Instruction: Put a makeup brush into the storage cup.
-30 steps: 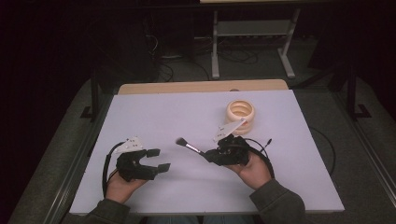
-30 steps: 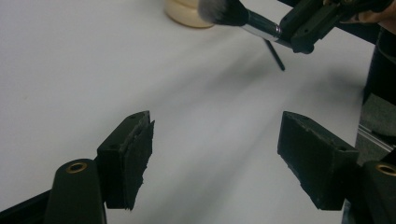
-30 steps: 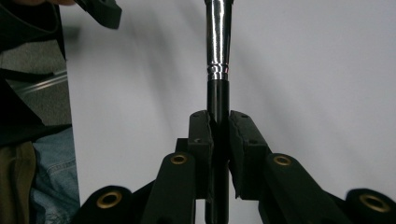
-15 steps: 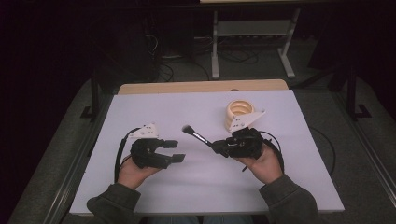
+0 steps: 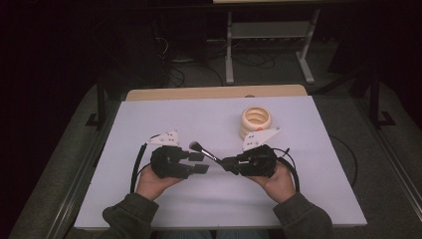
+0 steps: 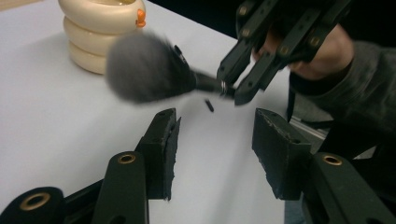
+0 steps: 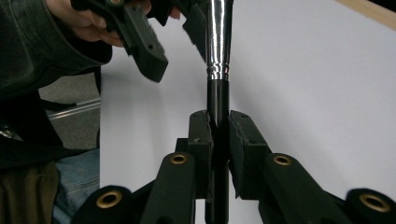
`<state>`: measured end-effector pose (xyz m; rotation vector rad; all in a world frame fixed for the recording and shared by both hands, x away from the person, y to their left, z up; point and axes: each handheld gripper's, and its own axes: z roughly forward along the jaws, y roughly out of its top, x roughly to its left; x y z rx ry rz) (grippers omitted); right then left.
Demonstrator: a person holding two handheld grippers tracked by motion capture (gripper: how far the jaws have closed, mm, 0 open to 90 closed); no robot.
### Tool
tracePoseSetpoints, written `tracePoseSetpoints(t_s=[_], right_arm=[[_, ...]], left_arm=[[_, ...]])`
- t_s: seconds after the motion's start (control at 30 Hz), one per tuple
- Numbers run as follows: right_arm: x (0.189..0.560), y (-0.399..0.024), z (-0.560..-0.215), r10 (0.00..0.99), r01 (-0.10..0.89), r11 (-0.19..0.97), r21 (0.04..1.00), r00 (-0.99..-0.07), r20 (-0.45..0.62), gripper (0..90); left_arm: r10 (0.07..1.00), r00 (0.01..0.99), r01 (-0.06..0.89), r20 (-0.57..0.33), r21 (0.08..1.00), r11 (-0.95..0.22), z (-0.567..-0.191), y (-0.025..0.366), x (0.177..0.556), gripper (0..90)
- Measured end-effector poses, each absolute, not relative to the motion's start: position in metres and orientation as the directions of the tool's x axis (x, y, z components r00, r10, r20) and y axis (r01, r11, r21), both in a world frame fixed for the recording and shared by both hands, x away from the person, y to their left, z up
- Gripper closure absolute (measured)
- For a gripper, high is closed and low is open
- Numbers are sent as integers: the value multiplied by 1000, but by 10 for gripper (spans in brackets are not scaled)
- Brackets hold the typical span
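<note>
Since the earlier frames the left gripper (image 5: 196, 164) has come in twd the middle of the table, and its jaws have just been closing, now abt half spread w/ nothing between them. The right gripper (image 5: 228, 163) hasn't shifted much; its jaws are pressed together on the black handle of the makeup brush (image 5: 204, 151).

Key relation: brush is held off the white tabletop (image 5: 149, 119), long axis running from the right gripper up-left, bristle head (image 6: 144, 65) outermost. In the left gripper view the head sits just beyond and above the left jaws, apart from both pads. Left gripper is the nearer free tool; my guess is it goes for the silver ferrule (image 7: 218, 42) or handle.

Cream ringed holder (image 5: 256, 121) stands behind the right gripper, well apart from the brush head.

No brand or writing readable; small orange mark on the holder, too small to tell
</note>
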<state>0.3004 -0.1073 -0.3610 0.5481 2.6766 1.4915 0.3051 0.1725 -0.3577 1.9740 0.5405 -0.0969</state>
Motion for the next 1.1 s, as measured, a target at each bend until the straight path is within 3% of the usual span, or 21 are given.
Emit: tracePoseSetpoints(t_s=[0.4,0.87,1.1], right_arm=[[297,-104,-374,287,241,491,837,-952,106,787],[293,-96,-380,265,164,579,799,-964,6,787],[293,-92,-383,255,147,597,789,-967,-13,787]], left_arm=[[312,889,438,-336,823,-360,-361,173,311,639],[298,877,470,-377,802,-368,-365,173,315,685],[282,870,487,-404,793,-367,-366,172,315,763]])
